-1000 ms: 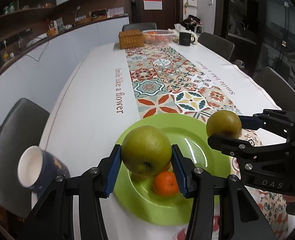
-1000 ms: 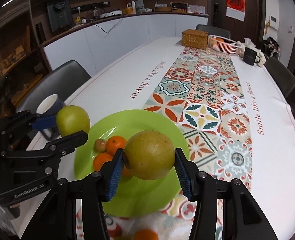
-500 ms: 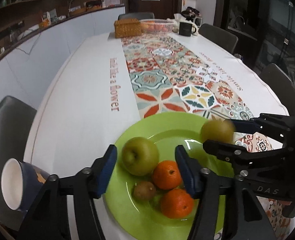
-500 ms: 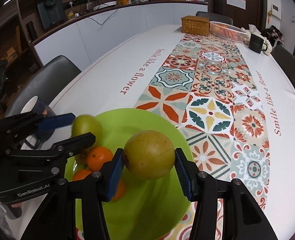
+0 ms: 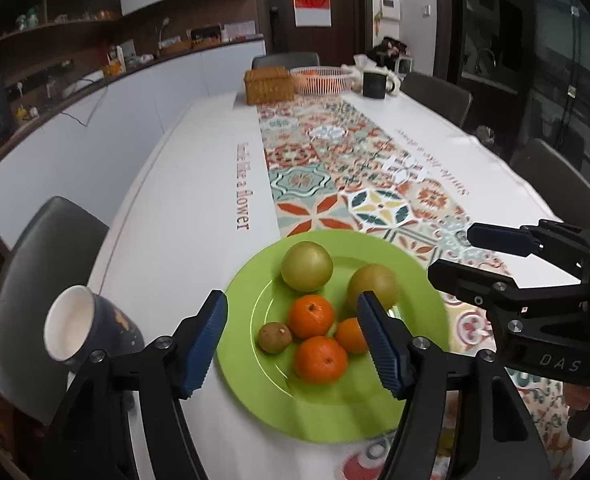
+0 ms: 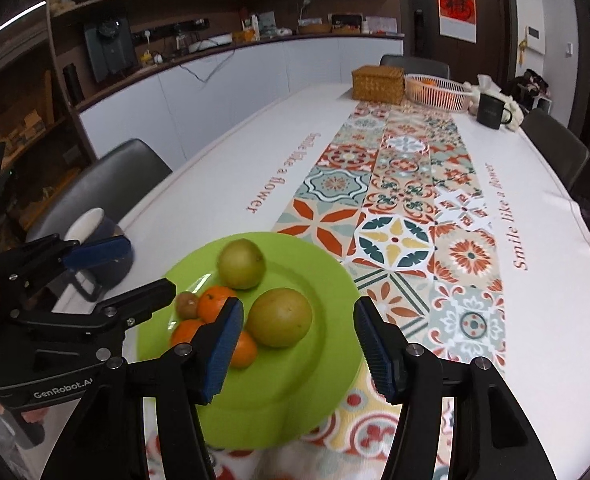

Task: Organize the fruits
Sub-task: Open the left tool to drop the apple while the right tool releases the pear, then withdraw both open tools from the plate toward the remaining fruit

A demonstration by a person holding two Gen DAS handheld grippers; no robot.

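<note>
Both claws released: your left gripper [image 5: 291, 338] and right gripper [image 6: 297, 338] hover empty over the green plate [image 5: 423, 300] (six fruits aboard); lift straight, don't nudge the pears [image 6: 279, 317].

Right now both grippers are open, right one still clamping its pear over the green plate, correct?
Not quite. The right gripper is open and empty; its pear lies on the green plate beside the other pear, as the right wrist view shows. The left gripper is open too.
</note>
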